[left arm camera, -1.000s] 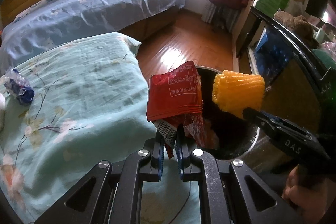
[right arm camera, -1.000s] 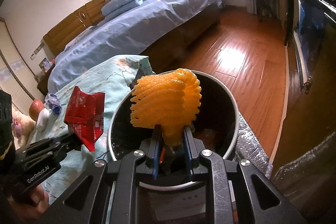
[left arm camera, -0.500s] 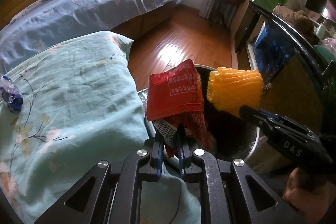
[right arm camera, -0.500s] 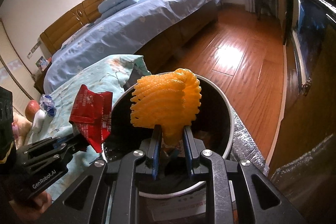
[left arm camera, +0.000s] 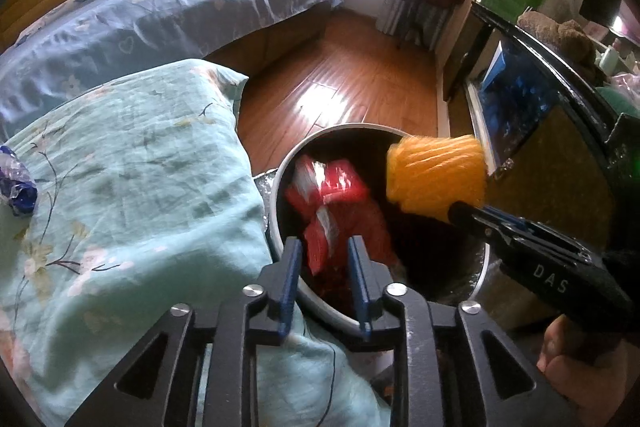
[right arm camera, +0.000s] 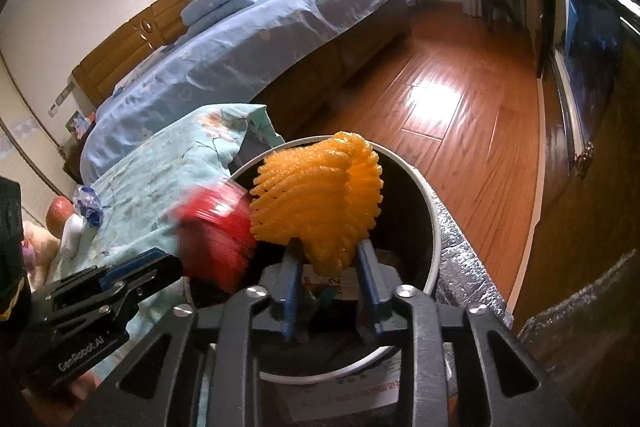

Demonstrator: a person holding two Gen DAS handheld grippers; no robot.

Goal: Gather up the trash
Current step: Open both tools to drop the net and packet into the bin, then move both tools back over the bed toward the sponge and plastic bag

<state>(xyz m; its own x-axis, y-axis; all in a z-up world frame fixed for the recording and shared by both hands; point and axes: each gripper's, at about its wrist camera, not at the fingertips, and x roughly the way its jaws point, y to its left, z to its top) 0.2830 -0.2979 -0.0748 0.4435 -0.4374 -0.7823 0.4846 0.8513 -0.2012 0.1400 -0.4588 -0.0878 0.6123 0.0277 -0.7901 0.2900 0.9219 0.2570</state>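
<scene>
A round bin [left arm camera: 280,171] with a white rim and dark inside stands on the floor beside the bed; it also shows in the right wrist view [right arm camera: 434,223]. My left gripper [left arm camera: 324,247] is open over the bin's near rim. A red snack wrapper [left arm camera: 332,195] is blurred and falling into the bin; it shows as a red blur in the right wrist view [right arm camera: 218,231]. My right gripper [right arm camera: 328,251] has its fingers spread, and an orange foam net [right arm camera: 320,199] still sits between them above the bin; it also shows in the left wrist view [left arm camera: 436,175].
A bed with a pale green floral cover [left arm camera: 120,187] lies left of the bin, with a blue-and-clear crumpled wrapper [left arm camera: 18,187] on it. A second bed with blue sheets [left arm camera: 160,15] is behind. A dark glass cabinet [left arm camera: 540,131] stands right. Wooden floor [left arm camera: 340,91] lies beyond.
My left gripper has opened and let go of the red wrapper, which is dropping into the bin. My right gripper's fingers have spread around the orange foam net.
</scene>
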